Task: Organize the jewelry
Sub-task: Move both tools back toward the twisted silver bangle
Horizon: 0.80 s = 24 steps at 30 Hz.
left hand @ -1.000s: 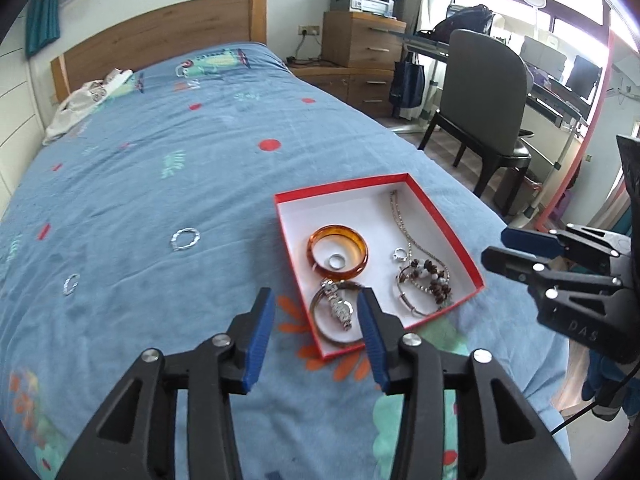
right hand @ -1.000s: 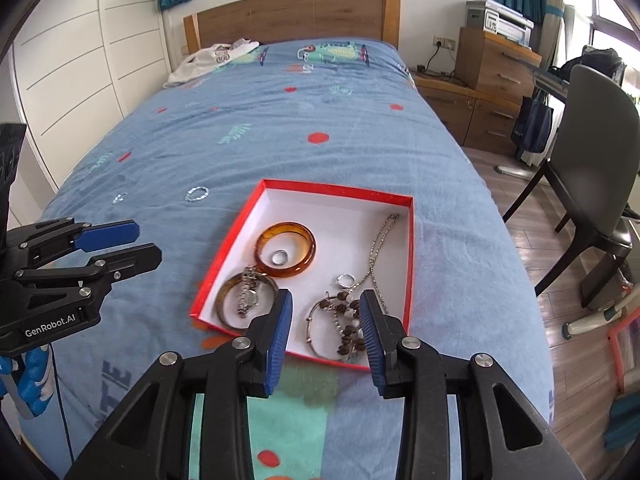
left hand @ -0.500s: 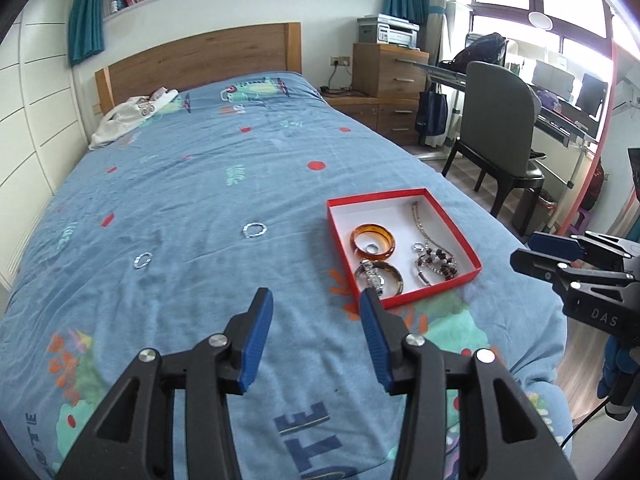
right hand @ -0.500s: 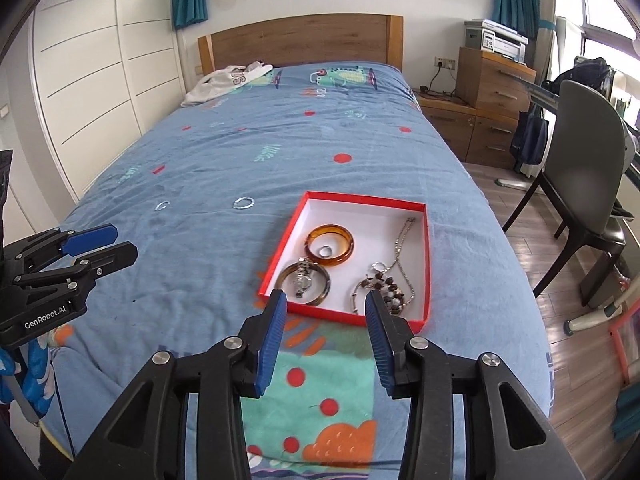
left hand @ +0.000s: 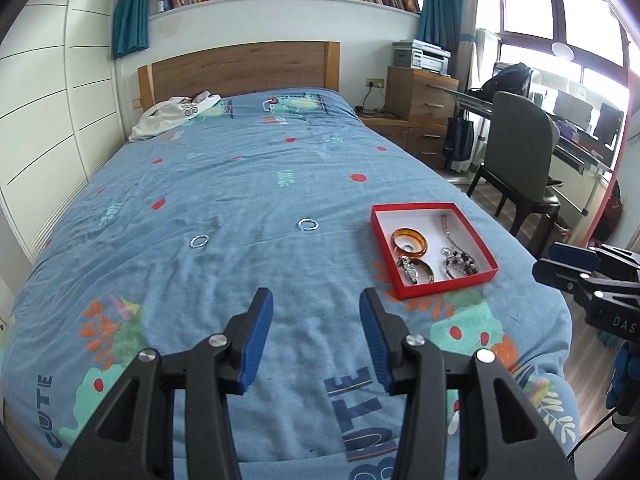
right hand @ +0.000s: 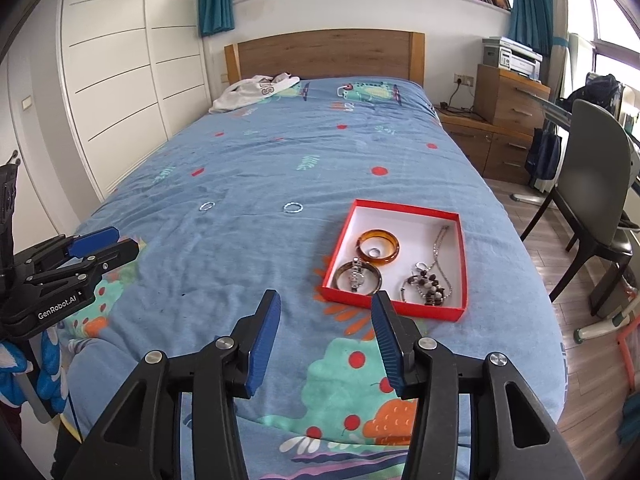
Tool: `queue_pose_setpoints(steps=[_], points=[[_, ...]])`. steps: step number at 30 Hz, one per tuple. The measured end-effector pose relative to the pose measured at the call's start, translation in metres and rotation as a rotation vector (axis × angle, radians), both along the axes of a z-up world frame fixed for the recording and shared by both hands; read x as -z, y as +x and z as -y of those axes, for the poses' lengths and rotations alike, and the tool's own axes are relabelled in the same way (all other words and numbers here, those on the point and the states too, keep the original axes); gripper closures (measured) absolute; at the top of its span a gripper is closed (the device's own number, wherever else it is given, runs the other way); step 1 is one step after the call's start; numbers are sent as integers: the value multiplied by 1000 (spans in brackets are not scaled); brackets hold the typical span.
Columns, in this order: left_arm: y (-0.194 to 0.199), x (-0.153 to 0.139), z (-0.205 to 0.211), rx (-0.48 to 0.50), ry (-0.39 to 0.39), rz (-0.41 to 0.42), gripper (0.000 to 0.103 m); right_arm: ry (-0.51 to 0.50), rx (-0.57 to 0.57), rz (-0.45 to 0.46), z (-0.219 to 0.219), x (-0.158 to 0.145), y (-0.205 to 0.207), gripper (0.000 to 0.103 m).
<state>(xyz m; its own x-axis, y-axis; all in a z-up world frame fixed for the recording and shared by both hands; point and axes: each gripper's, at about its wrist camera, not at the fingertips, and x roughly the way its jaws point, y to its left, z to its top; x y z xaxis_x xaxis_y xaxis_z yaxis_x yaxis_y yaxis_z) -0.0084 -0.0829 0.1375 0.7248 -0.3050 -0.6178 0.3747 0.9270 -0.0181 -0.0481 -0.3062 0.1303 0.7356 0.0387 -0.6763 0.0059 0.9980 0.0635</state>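
Observation:
A red box (left hand: 448, 288) (right hand: 394, 307) lies on the blue bedspread near the bed's right edge. It holds an amber bangle (left hand: 409, 241) (right hand: 377, 247), a watch on a brown bangle (left hand: 414, 271) (right hand: 357, 278), a beaded bracelet (left hand: 460, 263) (right hand: 428, 288) and a chain necklace (right hand: 440, 242). Two silver rings (left hand: 308, 224) (left hand: 199, 241) lie loose on the bed, left of the box, also in the right wrist view (right hand: 293, 208) (right hand: 207, 206). My left gripper (left hand: 316, 326) and right gripper (right hand: 325, 330) are open and empty, above the foot of the bed.
A white garment (left hand: 176, 114) lies by the wooden headboard (right hand: 324, 54). A grey chair (left hand: 520, 148) and a desk stand right of the bed. White wardrobe doors (right hand: 112, 92) line the left wall. A wooden dresser with a printer (right hand: 512, 92) stands at the back right.
Both grippers have pulled back and up from the red box toward the foot of the bed. The box now looks smaller and farther. Both stay open and empty.

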Motion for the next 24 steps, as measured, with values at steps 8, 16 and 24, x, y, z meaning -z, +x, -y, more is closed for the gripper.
queue_pose_setpoints(steps=[8,16,24], points=[[-3,6,-32,-33,-20,8,60,-16,-26,0,-31,-4,-2,49],[26,39,-64,-71,-25,-98,60,-17,-56,-35,-58,6,23,46],[78,74,-97,-139,-7,-142,56,30,-75,-64,-72,29,76,46]])
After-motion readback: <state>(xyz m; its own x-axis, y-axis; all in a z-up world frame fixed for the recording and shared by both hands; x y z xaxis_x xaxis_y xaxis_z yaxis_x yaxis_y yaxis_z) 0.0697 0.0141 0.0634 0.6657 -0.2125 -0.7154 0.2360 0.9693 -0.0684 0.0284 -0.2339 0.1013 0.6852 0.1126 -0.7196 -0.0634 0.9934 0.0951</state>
